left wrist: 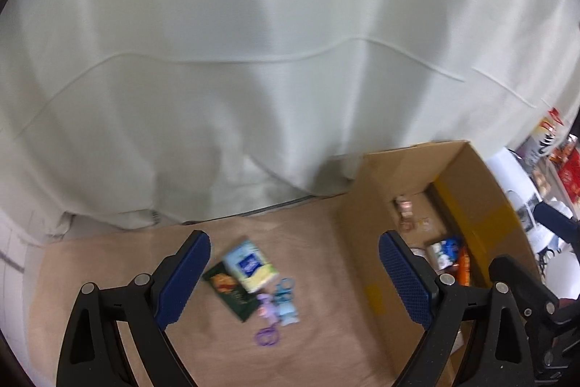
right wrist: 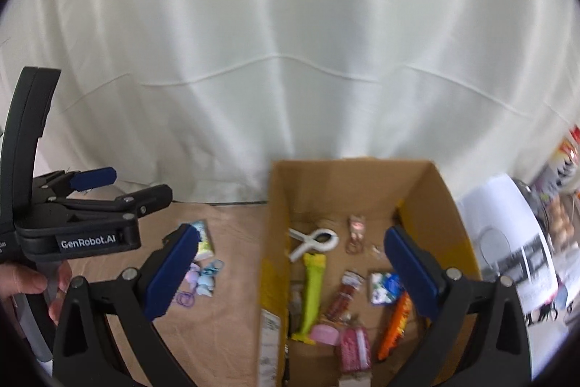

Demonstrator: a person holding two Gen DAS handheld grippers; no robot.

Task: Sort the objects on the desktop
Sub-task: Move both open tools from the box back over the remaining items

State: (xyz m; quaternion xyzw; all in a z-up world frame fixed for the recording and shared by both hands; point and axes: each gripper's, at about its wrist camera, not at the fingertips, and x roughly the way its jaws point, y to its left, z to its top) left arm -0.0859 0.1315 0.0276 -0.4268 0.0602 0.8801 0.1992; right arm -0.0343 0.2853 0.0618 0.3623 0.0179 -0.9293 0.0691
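Both the left gripper (left wrist: 293,272) and the right gripper (right wrist: 290,263) hang above the tan surface (left wrist: 127,263) with their blue-padded jaws spread wide and nothing between them. Under the left one a small cluster lies on the surface: a pale blue-and-yellow tissue packet (left wrist: 250,265) overlapping a dark green snack wrapper (left wrist: 232,292), with a light blue charm (left wrist: 286,301) and a purple ring charm (left wrist: 267,323) just beside them. The open brown cardboard box (right wrist: 427,202) stands to the right of the cluster, holding a white plastic clip (right wrist: 313,242), a lime-green snack bar (right wrist: 311,292), an orange wrapper (right wrist: 395,325), a pink pouch (right wrist: 353,347) and other small items.
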